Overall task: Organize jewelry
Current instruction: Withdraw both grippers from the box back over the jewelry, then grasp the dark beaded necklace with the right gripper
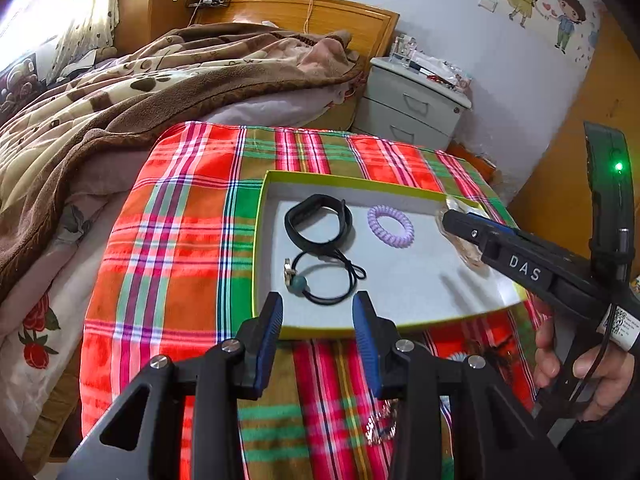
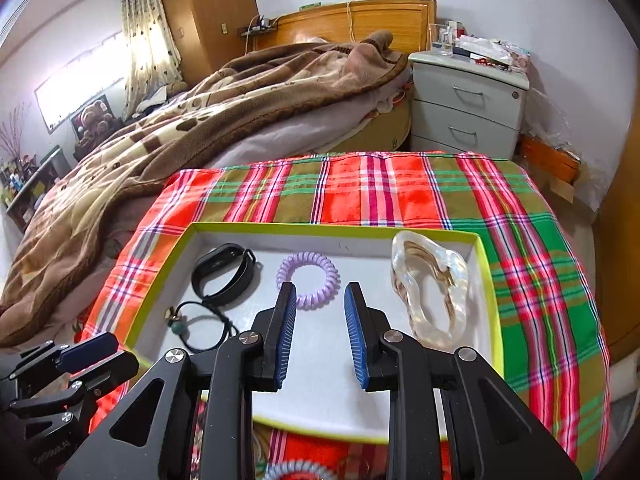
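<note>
Blue-padded fingers (image 1: 269,340) of the left gripper (image 1: 318,322) stand spread with nothing between them, hovering at the near rim of the yellow-edged tray (image 1: 262,240). Just beyond its tips lies a black cord bracelet (image 1: 324,278) with a green bead, touching the black wristband (image 1: 318,220) behind it. Beside that, apart, sits a lilac coil hair tie (image 1: 390,226). Over the tray's right side the right gripper (image 2: 320,332) is also spread and empty above the white tray floor, with a clear shell-like bangle (image 2: 434,284) just beside its right finger. Under the tray lies the red plaid cloth (image 1: 168,240), with more jewelry blurred on it beneath both grippers
</note>
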### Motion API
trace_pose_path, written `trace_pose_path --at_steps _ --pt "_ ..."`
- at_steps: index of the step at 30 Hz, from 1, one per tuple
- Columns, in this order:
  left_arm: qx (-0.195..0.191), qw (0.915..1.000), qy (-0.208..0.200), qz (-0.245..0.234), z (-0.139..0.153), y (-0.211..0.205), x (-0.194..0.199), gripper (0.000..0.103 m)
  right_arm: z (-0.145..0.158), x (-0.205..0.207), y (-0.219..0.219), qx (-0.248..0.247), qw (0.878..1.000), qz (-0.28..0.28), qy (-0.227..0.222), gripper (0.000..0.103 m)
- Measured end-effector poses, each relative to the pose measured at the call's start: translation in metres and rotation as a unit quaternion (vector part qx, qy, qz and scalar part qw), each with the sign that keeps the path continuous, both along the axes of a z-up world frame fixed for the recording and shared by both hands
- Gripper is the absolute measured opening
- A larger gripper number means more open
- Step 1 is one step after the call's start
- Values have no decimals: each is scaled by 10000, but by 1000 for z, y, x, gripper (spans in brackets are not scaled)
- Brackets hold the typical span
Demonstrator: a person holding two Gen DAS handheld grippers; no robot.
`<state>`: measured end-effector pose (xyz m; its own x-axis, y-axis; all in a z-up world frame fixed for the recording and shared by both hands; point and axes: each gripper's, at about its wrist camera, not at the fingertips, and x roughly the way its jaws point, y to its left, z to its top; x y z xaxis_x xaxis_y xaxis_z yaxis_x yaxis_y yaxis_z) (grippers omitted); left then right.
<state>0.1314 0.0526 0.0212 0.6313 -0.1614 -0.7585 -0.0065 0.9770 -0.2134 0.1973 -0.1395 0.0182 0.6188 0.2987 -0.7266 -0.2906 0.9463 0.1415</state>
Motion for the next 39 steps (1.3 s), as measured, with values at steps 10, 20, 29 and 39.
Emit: trace_pose_path --at_steps 10,20,29,39 --pt "-48 9994 -156 -297 0 -8 -33 41 13 -45 -26 130 9991 -177 -365 35" --pt "-287 9943 -94 -1021 -16 -25 -56 51 0 -91 -73 128 9974 -499 -511 39" --pt "-344 9929 97 -1136 -32 -30 -65 51 -31 -107 -109 201 9975 -679 -25 41" --pt "-98 9946 249 -1007 -41 -34 -64 51 -44 -95 -74 219 9995 124 188 41"
